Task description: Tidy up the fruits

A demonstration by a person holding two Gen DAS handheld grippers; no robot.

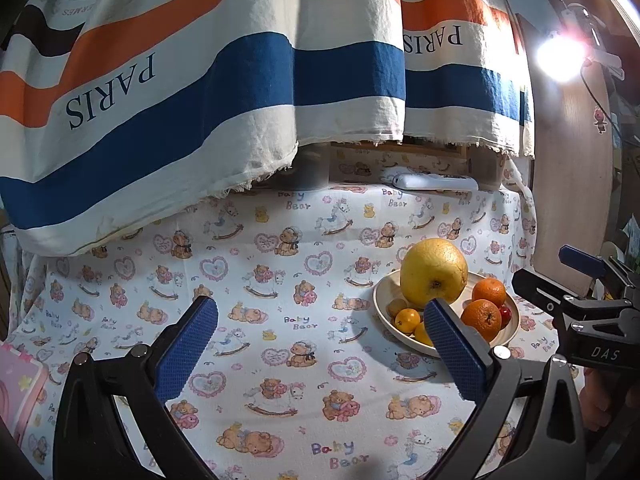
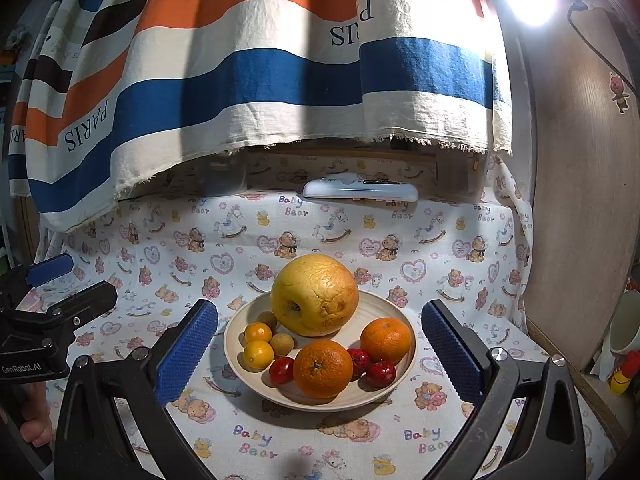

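Sitting on the bear-print tabletop [image 2: 280,236], a cream plate [image 2: 400,392] is holding a yellow pomelo [image 2: 315,295], oranges [image 2: 323,369] and small fruits. Both the left gripper [image 1: 320,344] and right gripper [image 2: 320,350] are hovering with jaws apart, gripping nothing.

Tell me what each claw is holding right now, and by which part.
Nothing is held. The left claw and the right claw are both open and empty, and all the fruit lies in the plate, including the large yellow fruit.
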